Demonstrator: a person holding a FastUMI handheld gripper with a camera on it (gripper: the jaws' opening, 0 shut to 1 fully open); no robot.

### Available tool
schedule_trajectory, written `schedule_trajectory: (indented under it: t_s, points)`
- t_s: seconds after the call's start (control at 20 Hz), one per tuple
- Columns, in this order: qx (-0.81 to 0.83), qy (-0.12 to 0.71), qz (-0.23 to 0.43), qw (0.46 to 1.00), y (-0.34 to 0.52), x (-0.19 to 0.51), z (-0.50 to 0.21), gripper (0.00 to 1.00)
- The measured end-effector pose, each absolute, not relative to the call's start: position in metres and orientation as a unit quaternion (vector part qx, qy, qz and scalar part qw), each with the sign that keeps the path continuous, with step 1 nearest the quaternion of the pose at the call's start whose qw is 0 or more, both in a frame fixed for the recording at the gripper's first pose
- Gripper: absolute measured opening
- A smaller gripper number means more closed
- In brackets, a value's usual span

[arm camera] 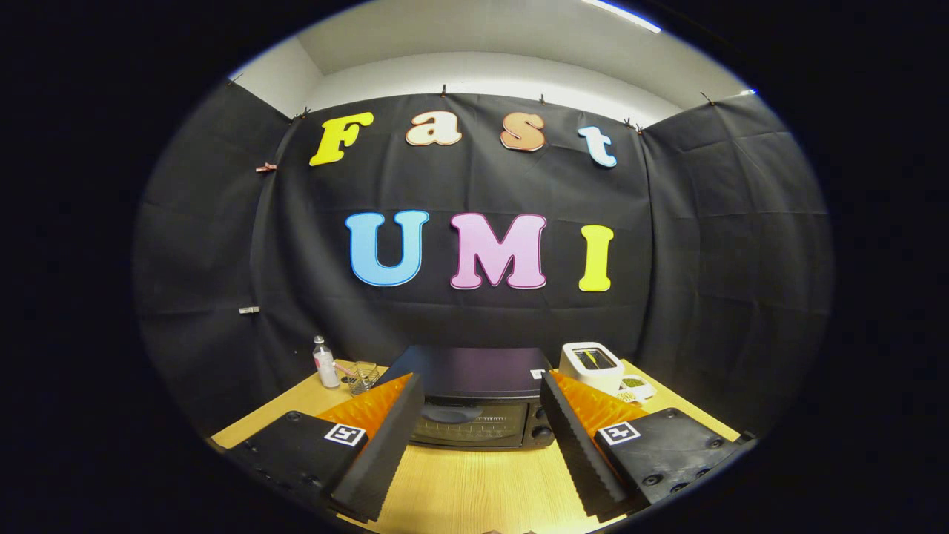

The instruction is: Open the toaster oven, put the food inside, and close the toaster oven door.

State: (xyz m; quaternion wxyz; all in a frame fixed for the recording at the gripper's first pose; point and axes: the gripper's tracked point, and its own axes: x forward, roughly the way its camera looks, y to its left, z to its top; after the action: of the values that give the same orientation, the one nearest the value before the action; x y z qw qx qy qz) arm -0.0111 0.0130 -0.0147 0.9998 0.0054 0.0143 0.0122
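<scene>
— Where does the toaster oven [474, 400] stand?

— At the far side of the wooden table [474, 482], against the black cloth wall, just beyond the gripper [482, 400]. It is black, its long axis runs across the table from side to side, and its glass door [463, 426] faces back toward the fingers. The door is shut, with two knobs [543, 423] stacked beside it on the right.

— And the gripper?

— Spread wide and holding nothing; the two ribbed black fingers [378, 452] stand well apart, framing the oven's front without touching it.

— What flanks the oven?

— To its left, a small clear bottle [324, 363] stands upright, and nearer the oven sits a wire mesh basket [362, 376]; a pink stick leans by it, though its contents are too small to tell. To the oven's right stands a white pop-up toaster [591, 366], slots up, with a small white dish [635, 386] of something green just beside it.
</scene>
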Motion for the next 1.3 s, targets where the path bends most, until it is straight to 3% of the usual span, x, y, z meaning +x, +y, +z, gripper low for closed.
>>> schedule_trajectory:
  t_s: [0.65, 1.3]
  points:
    - [-0.009, 0.035, 0.025, 0.999, 0.029, 0.005, -0.025, 0.97]
    - [-0.012, 0.089, 0.040, 0.995, 0.054, 0.085, -0.073, 0.98]
